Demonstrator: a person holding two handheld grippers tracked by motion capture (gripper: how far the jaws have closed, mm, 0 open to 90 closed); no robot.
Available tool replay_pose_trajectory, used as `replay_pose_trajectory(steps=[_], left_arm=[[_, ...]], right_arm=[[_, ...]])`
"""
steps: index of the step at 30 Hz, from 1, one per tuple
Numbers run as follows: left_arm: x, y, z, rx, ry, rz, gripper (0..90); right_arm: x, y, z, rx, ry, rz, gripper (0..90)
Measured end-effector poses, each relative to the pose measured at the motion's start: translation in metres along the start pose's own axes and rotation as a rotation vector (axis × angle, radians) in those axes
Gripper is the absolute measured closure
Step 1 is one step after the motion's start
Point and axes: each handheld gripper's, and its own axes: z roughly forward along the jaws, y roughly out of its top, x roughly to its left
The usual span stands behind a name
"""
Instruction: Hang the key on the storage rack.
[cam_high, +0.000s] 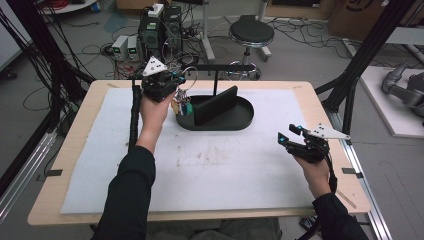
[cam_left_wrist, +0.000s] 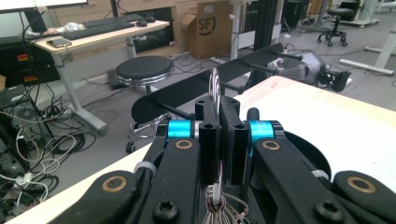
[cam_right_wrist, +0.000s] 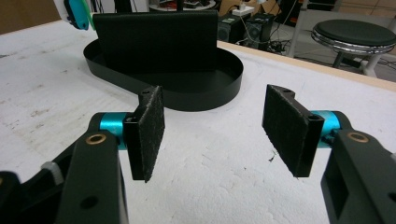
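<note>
A white foam mat (cam_high: 210, 170) covered the wooden table. Nearest, the right gripper (cam_high: 291, 136) hovered with jaws wide, holding nothing. Farther off, the left gripper (cam_high: 170, 84) pinched a silver metal key ring (cam_left_wrist: 214, 88) beside the black oval stand (cam_high: 240, 122). The dangling keys might snag its hanging bar (cam_high: 220, 67).

A grey floor (cam_high: 310, 55) strewn with black cables (cam_high: 95, 50) lies beyond the table. A round black stool (cam_high: 251, 34) stands near computer towers (cam_high: 161, 27). A desk with keyboards (cam_left_wrist: 100, 25) and a cardboard box (cam_left_wrist: 212, 25) sit farther off.
</note>
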Motion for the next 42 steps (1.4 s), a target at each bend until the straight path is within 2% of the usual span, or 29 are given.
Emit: replay_pose_trajectory(steps=[13,33,42], left_arm=[[0.006,-0.011,0.013,0.023,0.038,0.007,86.5],[0.011,-0.022,0.019,0.027,0.052,-0.026,86.4],[0.014,-0.027,0.019,0.018,0.058,-0.056,86.3]], right_arm=[[0.000,0.000,0.000,0.002,0.002,-0.001,39.7],[0.000,0.000,0.000,0.003,0.003,-0.002,39.6],[0.000,0.000,0.000,0.004,0.002,-0.001,39.7]])
